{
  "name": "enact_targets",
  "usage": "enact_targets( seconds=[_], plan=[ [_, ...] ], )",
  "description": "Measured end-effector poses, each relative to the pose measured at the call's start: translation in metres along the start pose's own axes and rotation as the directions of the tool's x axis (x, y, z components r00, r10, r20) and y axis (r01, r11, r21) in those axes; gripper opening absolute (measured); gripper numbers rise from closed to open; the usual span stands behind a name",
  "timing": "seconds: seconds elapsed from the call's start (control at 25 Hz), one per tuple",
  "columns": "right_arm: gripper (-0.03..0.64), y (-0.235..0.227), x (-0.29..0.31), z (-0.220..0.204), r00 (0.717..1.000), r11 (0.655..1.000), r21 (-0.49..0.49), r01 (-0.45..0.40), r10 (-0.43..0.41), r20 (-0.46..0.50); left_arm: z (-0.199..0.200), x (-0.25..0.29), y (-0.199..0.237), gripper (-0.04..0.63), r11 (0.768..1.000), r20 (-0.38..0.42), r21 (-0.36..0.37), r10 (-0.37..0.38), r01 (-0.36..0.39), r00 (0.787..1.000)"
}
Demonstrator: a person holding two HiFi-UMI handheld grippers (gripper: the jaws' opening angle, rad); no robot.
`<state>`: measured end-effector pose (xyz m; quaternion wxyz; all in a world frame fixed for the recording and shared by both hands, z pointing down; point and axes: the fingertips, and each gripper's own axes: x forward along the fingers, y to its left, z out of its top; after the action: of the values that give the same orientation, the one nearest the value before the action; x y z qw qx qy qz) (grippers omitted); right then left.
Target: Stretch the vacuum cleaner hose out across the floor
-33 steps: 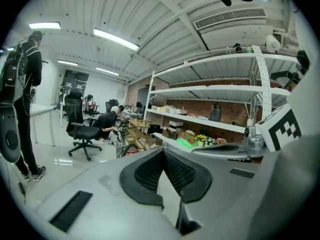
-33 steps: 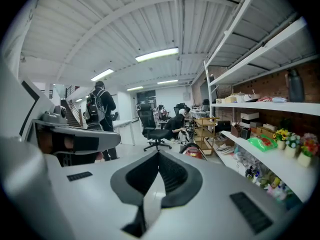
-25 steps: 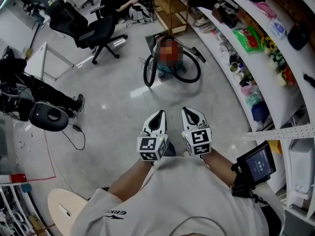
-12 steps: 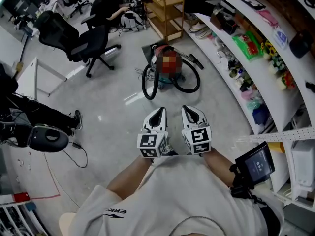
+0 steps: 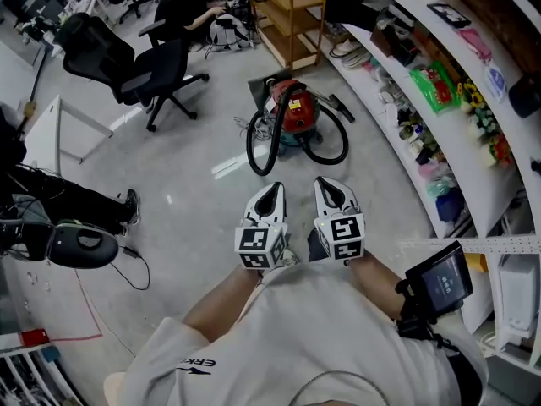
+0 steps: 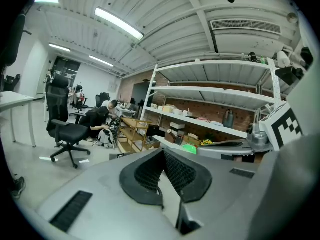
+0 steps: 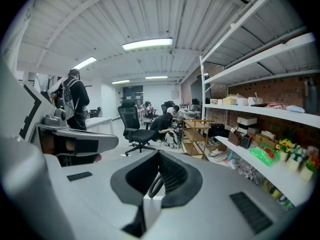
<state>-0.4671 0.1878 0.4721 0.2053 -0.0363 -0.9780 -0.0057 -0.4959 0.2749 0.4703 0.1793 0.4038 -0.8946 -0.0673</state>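
Note:
A red vacuum cleaner (image 5: 293,111) with a teal base stands on the grey floor, a short way ahead of me. Its black hose (image 5: 255,148) curls in loops around both sides of the body. My left gripper (image 5: 271,201) and right gripper (image 5: 332,194) are side by side close to my chest, pointing toward the vacuum and well short of it. Both are shut and hold nothing. In the left gripper view the left gripper (image 6: 162,151) shows closed pads. In the right gripper view a loop of hose (image 7: 154,185) shows low beyond the tips of the closed right gripper (image 7: 159,154).
A curved white shelf unit (image 5: 397,74) full of small goods runs along the right. A wooden rack (image 5: 292,11) stands behind the vacuum. A black office chair (image 5: 148,66) and a seated person (image 5: 190,2) are at the back left. A black device (image 5: 80,245) with cables lies at left.
The head view has shifted, so the chair and the things at left sit differently in the picture and the vacuum looks slightly nearer. Both grippers stay shut and side by side.

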Motion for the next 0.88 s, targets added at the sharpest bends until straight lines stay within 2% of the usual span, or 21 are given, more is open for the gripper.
enact_targets(
  seconds=[0.32, 0.88],
  plan=[
    [0.002, -0.041, 0.057, 0.013, 0.999, 0.999, 0.005, -0.041, 0.041, -0.020, 0.010, 0.058, 0.022, 0.002, 0.999, -0.029, -0.001, 0.051, -0.051, 0.998],
    [0.002, -0.153, 0.159, 0.027, 0.994, 0.995, 0.028, -0.100, 0.101, -0.049, 0.028, 0.196, 0.043, 0.002, 0.989, -0.075, -0.008, 0.148, -0.149, 0.986]
  ],
)
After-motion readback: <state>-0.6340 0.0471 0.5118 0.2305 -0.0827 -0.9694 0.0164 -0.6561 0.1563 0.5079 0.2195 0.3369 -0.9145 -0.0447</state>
